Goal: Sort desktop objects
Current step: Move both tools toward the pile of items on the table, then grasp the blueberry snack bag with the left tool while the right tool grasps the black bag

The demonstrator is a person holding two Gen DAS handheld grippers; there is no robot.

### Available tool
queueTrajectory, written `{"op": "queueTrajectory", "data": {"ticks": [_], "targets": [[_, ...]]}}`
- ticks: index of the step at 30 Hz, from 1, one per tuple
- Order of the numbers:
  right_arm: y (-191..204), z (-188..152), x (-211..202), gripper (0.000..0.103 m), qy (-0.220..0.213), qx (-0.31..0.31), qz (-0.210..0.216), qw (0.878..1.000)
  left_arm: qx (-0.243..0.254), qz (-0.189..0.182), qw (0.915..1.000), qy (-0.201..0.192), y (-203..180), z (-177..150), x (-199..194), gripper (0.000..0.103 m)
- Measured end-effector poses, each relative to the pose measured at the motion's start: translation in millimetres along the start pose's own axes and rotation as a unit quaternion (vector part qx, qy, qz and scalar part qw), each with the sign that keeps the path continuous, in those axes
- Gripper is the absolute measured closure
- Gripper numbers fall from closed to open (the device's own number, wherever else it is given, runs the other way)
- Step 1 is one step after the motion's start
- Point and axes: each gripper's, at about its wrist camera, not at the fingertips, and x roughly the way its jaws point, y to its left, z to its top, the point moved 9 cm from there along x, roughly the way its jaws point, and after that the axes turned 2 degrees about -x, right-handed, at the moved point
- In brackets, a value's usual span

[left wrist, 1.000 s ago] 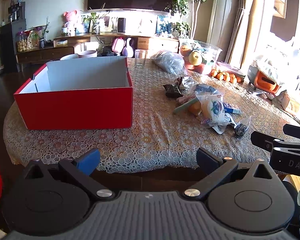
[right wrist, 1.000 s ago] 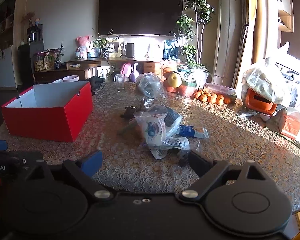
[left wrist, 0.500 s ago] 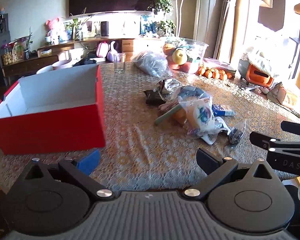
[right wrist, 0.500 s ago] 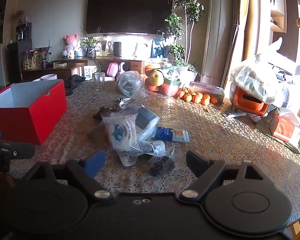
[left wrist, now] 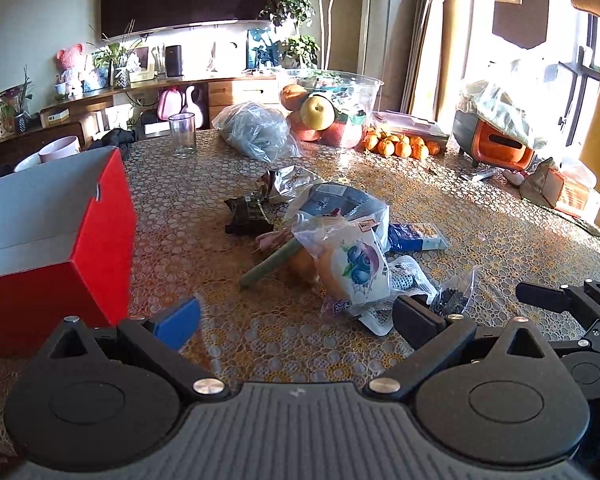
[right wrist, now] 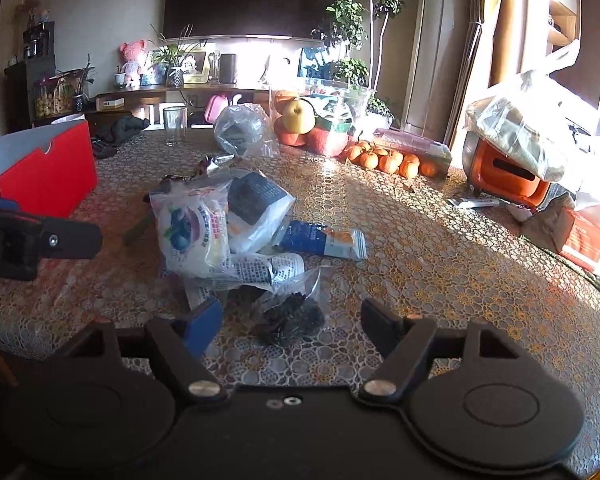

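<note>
Snack packets [left wrist: 340,248] lie heaped in the middle of the table [left wrist: 480,216], which is covered with a lace cloth, and we hold both tongs just short of the heap. On top sits a clear bag with a blueberry picture [right wrist: 192,228], leaning against a dark-labelled pouch [right wrist: 256,200]. A blue-and-orange packet [right wrist: 320,238] lies flat to their right. Nearest our right gripper [right wrist: 292,324] is a small clear bag of dark bits [right wrist: 292,312], lying between its spread fingers without touching them. Our left gripper [left wrist: 296,316] is also wide apart and holds nothing, its fingers above bare cloth. A red box [left wrist: 56,236] with its top open stands to the left of the heap, well apart from it. A drinking glass [left wrist: 183,135] and a bowl of fruit [left wrist: 332,108] stand at the far side.
</note>
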Motion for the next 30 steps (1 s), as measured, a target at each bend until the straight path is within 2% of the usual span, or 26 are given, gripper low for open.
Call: {"op": "queueTrajectory", "data": {"ticks": [9, 16, 19, 21, 24, 28, 30], "targets": [[-8, -10, 34, 0.032, 0.022, -0.003, 0.009, 1.0, 0.006, 0.004, 1.0, 0.003, -24, 9, 41, 0.001], [-2, -11, 43, 0.033, 0.018, -0.015, 0.032, 0.999, 0.023, 0.012, 0.9996, 0.011, -38, 11, 68, 0.001], [-1, -13, 45, 0.038, 0.022, -0.011, 0.042, 0.999, 0.023, 0.01, 0.9996, 0.012, -44, 12, 74, 0.001], [-2, -15, 46, 0.043, 0.024, -0.009, 0.044, 0.999, 0.023, 0.012, 0.9995, 0.015, -47, 13, 78, 0.005], [-2, -14, 47, 0.044, 0.023, -0.005, 0.047, 0.999, 0.022, 0.012, 0.9995, 0.019, -50, 13, 82, 0.012], [-3, -13, 48, 0.047, 0.021, -0.007, 0.049, 0.999, 0.02, 0.011, 0.9993, 0.029, -53, 12, 88, 0.03], [-2, -12, 47, 0.048, 0.021, -0.007, 0.05, 0.999, 0.019, 0.015, 0.9992, 0.032, -53, 11, 90, 0.034]]}}
